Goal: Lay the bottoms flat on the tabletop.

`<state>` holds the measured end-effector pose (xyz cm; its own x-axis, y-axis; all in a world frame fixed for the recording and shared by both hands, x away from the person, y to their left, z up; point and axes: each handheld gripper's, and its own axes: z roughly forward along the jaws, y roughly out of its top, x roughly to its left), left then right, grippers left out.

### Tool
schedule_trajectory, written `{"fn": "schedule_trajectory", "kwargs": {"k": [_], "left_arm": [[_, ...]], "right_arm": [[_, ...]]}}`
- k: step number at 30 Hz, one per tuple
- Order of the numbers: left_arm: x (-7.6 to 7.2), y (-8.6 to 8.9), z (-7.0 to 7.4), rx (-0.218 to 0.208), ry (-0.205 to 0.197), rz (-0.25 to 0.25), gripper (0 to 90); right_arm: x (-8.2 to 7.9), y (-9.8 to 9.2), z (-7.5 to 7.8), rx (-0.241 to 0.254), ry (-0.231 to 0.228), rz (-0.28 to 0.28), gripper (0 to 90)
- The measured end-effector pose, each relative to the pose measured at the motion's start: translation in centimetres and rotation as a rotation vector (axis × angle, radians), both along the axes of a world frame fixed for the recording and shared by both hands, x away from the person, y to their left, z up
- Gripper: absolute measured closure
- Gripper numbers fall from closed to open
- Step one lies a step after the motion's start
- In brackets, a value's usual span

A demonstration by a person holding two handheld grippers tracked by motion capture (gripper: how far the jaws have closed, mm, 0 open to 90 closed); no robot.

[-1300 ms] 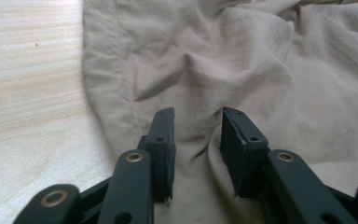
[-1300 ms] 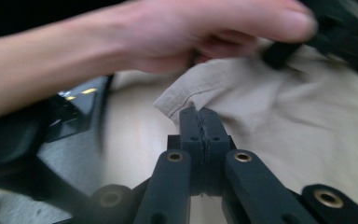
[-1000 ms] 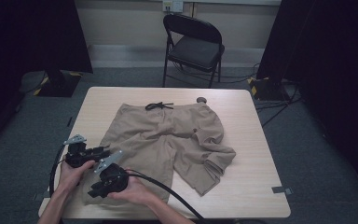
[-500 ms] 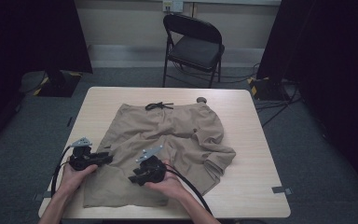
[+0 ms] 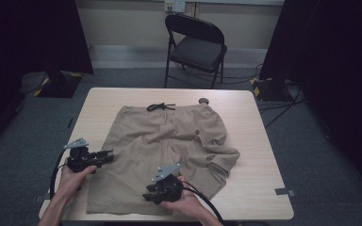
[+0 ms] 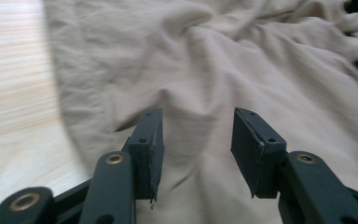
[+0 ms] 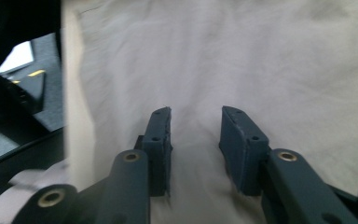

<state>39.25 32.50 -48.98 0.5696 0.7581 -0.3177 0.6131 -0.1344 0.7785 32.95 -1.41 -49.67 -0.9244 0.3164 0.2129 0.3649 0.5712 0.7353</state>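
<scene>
With both the left tongs (image 5: 104,156) and right tongs (image 5: 151,195) hovering released over the near leg of the tan shorts (image 5: 169,141) lying rumpled on the counter (image 5: 259,141), a shallow pinch is risking snagging one layer and dragging the cloth further askew.

My right hand-held gripper (image 5: 147,197) covers part of the shorts' (image 5: 169,141) near leg. In its own view the cloth is smeared by blur. My forearms are cut off at six o'clock. The small round thing (image 5: 203,100) at twelve o'clock is too tiny to identify.
</scene>
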Motion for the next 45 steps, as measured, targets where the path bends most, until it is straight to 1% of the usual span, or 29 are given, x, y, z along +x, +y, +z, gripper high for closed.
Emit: {"fn": "schedule_trajectory", "kwargs": {"k": [1, 2, 3, 4, 6, 7, 8, 10, 12, 13, 16, 19, 20, 21, 23, 24, 26, 29, 31, 32, 33, 34, 35, 36, 38, 39, 41, 42, 45], "left_arm": [[0.1, 0.0, -0.1, 0.005, 0.003, 0.000, 52.9], [0.2, -0.2, -0.2, 0.009, 0.011, 0.002, 52.6], [0.3, -0.3, -0.3, 0.015, 0.007, 0.005, 52.4], [0.4, -0.6, -0.4, 0.015, 0.009, 0.001, 52.5], [0.5, -1.0, -0.4, 0.036, 0.012, -0.005, 52.8], [0.6, -1.2, -0.5, 0.040, 0.015, -0.017, 53.6], [0.6, -1.4, -0.6, 0.048, 0.019, -0.019, 54.1], [0.6, -1.7, -0.9, 0.080, 0.024, -0.034, 55.0], [0.4, -1.7, -0.9, 0.087, 0.023, -0.045, 55.2], [0.2, -1.7, -0.9, 0.088, 0.032, -0.050, 55.2], [-0.5, -1.7, -0.8, 0.104, 0.023, -0.065, 55.2], [-0.9, -1.7, -0.7, 0.125, 0.028, -0.082, 55.7], [-1.0, -1.7, -0.6, 0.125, 0.033, -0.082, 55.7], [-1.1, -1.7, -0.6, 0.124, 0.034, -0.077, 55.7], [-1.1, -1.7, -0.6, 0.120, 0.036, -0.078, 55.6], [-1.0, -1.7, -0.6, 0.113, 0.039, -0.080, 55.4], [-1.0, -1.8, -0.5, 0.085, 0.042, -0.082, 54.2], [-0.9, -2.2, 0.2, 0.059, 0.009, -0.075, 53.0], [-0.8, -2.5, 0.6, 0.033, -0.002, -0.080, 53.0], [-0.7, -2.7, 0.6, 0.026, -0.007, -0.085, 53.0], [-0.7, -2.9, 0.5, 0.033, -0.004, -0.086, 53.6], [-0.6, -3.0, 0.3, 0.047, 0.006, -0.087, 53.6], [-0.5, -3.2, 0.1, 0.061, 0.021, -0.092, 53.8], [-0.4, -3.2, -0.2, 0.076, 0.026, -0.088, 54.0], [-0.2, -3.1, -0.6, 0.089, 0.036, -0.083, 54.4], [-0.1, -3.1, -0.7, 0.095, 0.033, -0.078, 54.3], [-0.1, -3.0, -0.8, 0.090, 0.030, -0.076, 54.8], [-0.2, -2.9, -0.8, 0.092, 0.025, -0.073, 54.7], [-0.3, -2.7, -0.9, 0.090, 0.017, -0.070, 54.7]], "right_arm": [[-0.3, -0.3, 0.0, 0.009, 0.006, 0.005, 65.4], [-0.7, -0.5, 0.0, 0.007, 0.015, 0.005, 65.5], [-1.1, -0.7, 0.0, 0.002, 0.009, 0.011, 65.4], [-1.4, -0.9, 0.0, 0.003, 0.014, 0.019, 65.6], [-2.0, -1.3, 0.0, 0.010, 0.025, 0.031, 66.6], [-2.2, -1.5, 0.0, 0.006, 0.025, 0.030, 66.5], [-2.3, -1.6, 0.0, 0.008, 0.028, 0.028, 66.3], [-2.2, -1.5, 0.0, 0.008, 0.028, 0.034, 66.3], [-2.1, -1.5, 0.1, 0.004, 0.038, 0.035, 65.8], [-2.0, -1.5, 0.1, 0.001, 0.041, 0.034, 64.5], [-1.9, -1.7, 0.6, 0.004, 0.021, 0.026, 60.4], [-0.8, -2.7, 1.2, 0.025, 0.010, -0.042, 58.0], [0.1, -3.7, 1.6, 0.035, -0.003, -0.099, 57.3], [0.1, -3.7, 1.6, 0.035, -0.003, -0.099, 57.3], [1.0, -5.0, 1.8, 0.028, -0.017, -0.157, 56.4], [1.3, -5.8, 2.0, 0.027, -0.017, -0.183, 56.2], [1.8, -7.5, 2.3, 0.028, -0.021, -0.233, 55.5], [2.2, -9.7, 2.9, 0.032, -0.032, -0.284, 55.4], [2.4, -11.2, 3.4, 0.038, -0.040, -0.325, 55.3], [2.5, -12.0, 3.5, 0.039, -0.048, -0.346, 54.9], [2.7, -13.6, 3.7, 0.033, -0.058, -0.402, 53.3], [2.7, -13.6, 3.7, 0.033, -0.058, -0.402, 53.3], [2.9, -14.4, 3.8, 0.033, -0.065, -0.429, 52.7], [3.0, -15.3, 3.8, 0.039, -0.068, -0.455, 51.4], [3.3, -17.0, 3.9, 0.043, -0.069, -0.505, 48.8], [3.6, -18.0, 4.0, 0.045, -0.065, -0.529, 47.8], [3.8, -19.2, 4.0, 0.046, -0.058, -0.559, 46.0], [4.0, -20.0, 4.0, 0.045, -0.063, -0.578, 44.0], [4.0, -21.1, 3.6, 0.068, -0.049, -0.611, 44.2]]}}
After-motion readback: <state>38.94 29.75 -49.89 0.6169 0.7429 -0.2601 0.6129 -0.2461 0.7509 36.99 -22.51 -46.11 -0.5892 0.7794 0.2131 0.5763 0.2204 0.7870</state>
